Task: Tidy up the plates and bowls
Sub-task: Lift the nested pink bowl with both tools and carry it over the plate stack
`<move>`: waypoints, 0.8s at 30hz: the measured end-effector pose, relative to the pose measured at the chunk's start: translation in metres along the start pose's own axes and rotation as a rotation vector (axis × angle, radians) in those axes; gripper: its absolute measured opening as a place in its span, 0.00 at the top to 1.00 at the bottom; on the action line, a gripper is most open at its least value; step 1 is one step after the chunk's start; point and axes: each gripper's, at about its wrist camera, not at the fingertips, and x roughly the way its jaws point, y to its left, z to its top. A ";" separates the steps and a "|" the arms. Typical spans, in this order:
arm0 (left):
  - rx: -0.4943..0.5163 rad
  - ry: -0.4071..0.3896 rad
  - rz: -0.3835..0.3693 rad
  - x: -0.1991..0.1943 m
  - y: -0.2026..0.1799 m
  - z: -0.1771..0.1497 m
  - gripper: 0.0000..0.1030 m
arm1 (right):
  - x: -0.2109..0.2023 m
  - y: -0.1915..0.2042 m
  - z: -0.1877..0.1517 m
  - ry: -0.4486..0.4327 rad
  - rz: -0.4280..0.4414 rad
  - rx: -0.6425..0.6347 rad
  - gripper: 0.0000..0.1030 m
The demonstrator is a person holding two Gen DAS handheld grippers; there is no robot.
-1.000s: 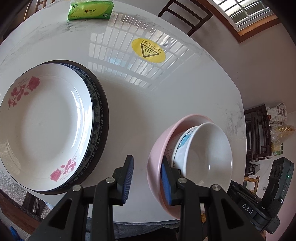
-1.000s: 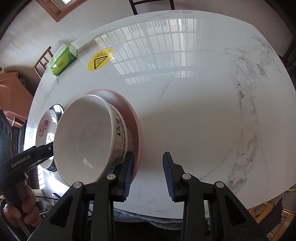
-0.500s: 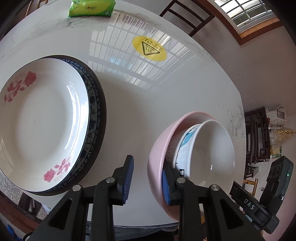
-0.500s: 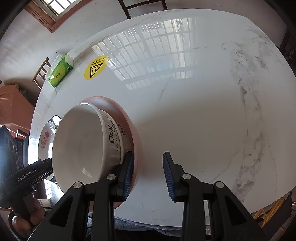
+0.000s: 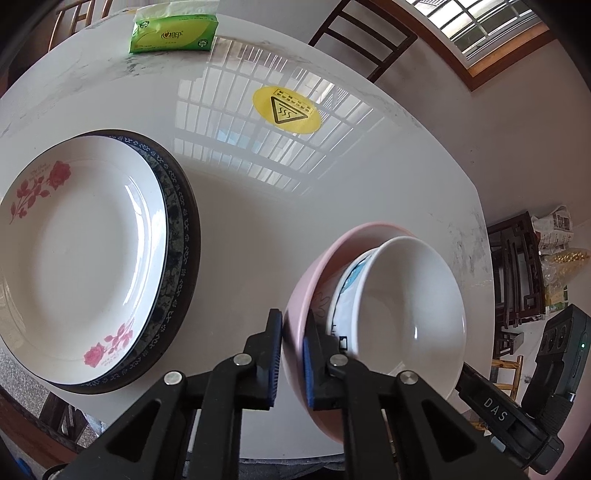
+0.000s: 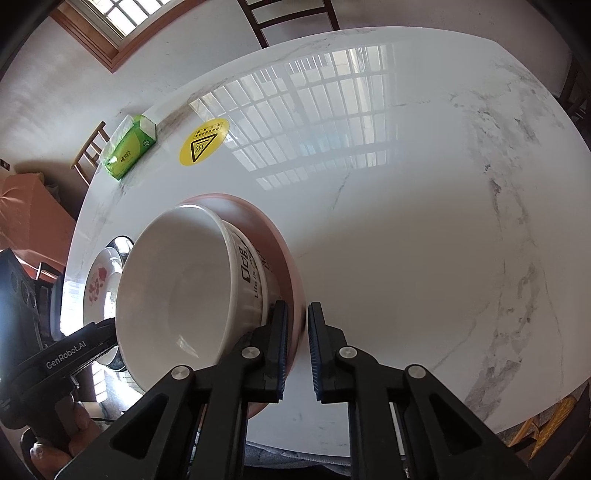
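A pink bowl [image 5: 314,273] holds a white bowl [image 5: 410,314] with printed sides; both are tilted. My left gripper [image 5: 291,354] is shut on the pink bowl's left rim. My right gripper [image 6: 295,339] is shut on the pink bowl's [image 6: 280,236] right rim, beside the white bowl [image 6: 177,288]. A white plate with red roses [image 5: 74,251] lies on a dark blue-patterned plate [image 5: 181,236] at the left of the white marble table [image 5: 236,229]; the rose plate also shows in the right wrist view [image 6: 98,280].
A green tissue pack [image 5: 173,33] lies at the table's far edge, and it also shows in the right wrist view [image 6: 129,147]. A yellow warning sticker [image 5: 286,110] is on the tabletop. Chairs [image 5: 365,40] stand behind the table. Dark furniture [image 5: 517,273] stands at the right.
Both grippers have closed from open onto the pink bowl's rim, left and right sides. The bowls have tilted and shifted slightly.
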 end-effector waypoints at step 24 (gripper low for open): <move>0.086 -0.042 0.067 0.003 -0.021 -0.010 0.94 | 0.000 0.016 -0.002 -0.021 -0.074 -0.076 0.89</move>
